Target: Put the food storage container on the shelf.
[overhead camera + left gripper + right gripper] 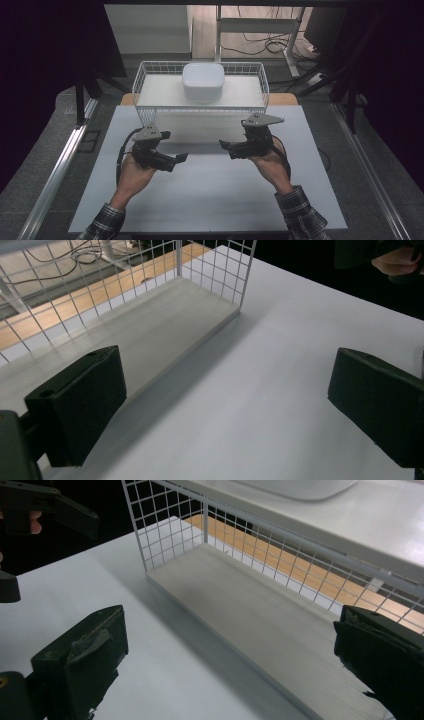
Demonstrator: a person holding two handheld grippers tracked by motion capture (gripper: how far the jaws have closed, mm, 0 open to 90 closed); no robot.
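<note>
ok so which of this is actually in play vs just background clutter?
Likely in play:
- left claw, open
- right claw, open
- white wire rack
- white bowl on its upper shelf

Background:
- floor cables
- desk frame

Two black handheld grippers are observed, the left gripper and the right gripper, each topped by a grey three-cornered plate and trailed by a black cable. Blocky black jaws with small round holes in their upper faces are seen in the left gripper view, and frayed dark padding is noted on those in the right gripper view. Dark-and-light plaid sleeves are worn on both forearms
</note>
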